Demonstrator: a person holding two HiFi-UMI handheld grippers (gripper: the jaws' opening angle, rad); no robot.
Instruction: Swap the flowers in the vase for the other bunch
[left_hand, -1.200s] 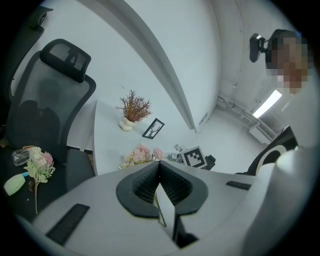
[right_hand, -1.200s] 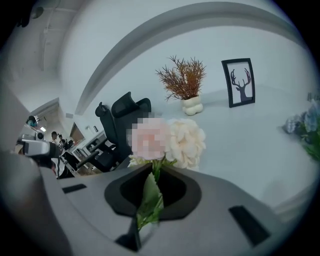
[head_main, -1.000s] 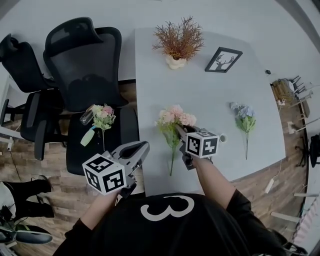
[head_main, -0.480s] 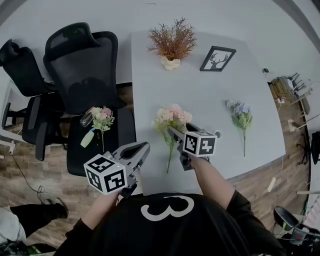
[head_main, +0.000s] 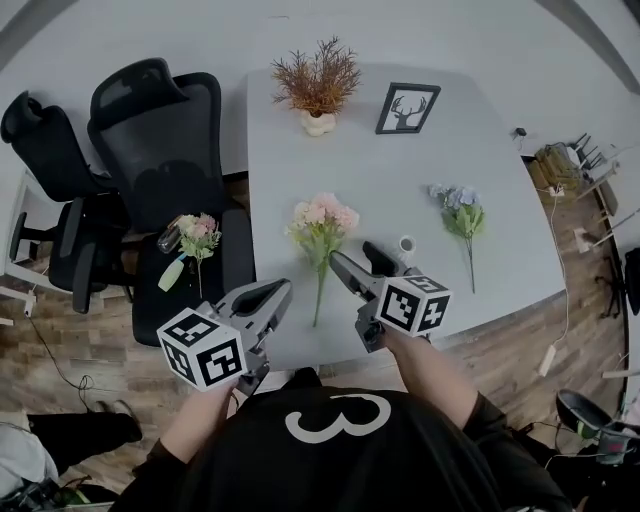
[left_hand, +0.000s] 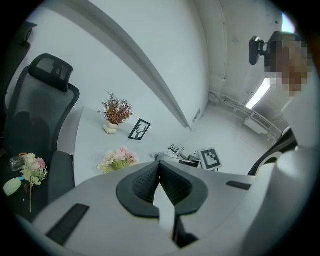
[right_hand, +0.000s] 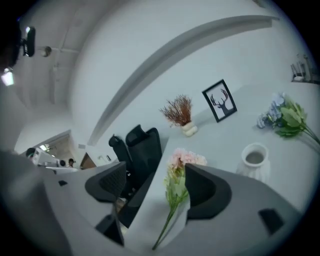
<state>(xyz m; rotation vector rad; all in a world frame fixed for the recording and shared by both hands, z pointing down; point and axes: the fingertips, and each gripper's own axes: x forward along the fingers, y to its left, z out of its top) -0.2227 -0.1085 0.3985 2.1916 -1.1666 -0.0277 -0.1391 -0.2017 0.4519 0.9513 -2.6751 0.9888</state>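
A pink bunch of flowers (head_main: 322, 215) lies flat on the grey table (head_main: 400, 160), its stem pointing toward the near edge. My right gripper (head_main: 352, 255) hovers above and just right of the stem; its jaws have just been opening and now stand apart with nothing pressed between them. In the right gripper view the pink bunch (right_hand: 182, 165) shows on the table below the gap of the right gripper (right_hand: 156, 175). A small empty white vase (head_main: 406, 245) stands right of it, also the vase (right_hand: 255, 160). A blue bunch (head_main: 455, 200) lies further right. My left gripper (head_main: 283, 288) is shut and empty near the table's near-left edge.
A dried plant in a white pot (head_main: 318, 85) and a framed deer picture (head_main: 407, 108) stand at the table's far side. Black office chairs (head_main: 160, 130) sit left of the table; one seat holds a small pink bunch (head_main: 195, 232) and a bottle.
The right gripper opened, let go of the pink bunch on the table, and lifted back toward me. The left gripper shifted a little and stays shut.
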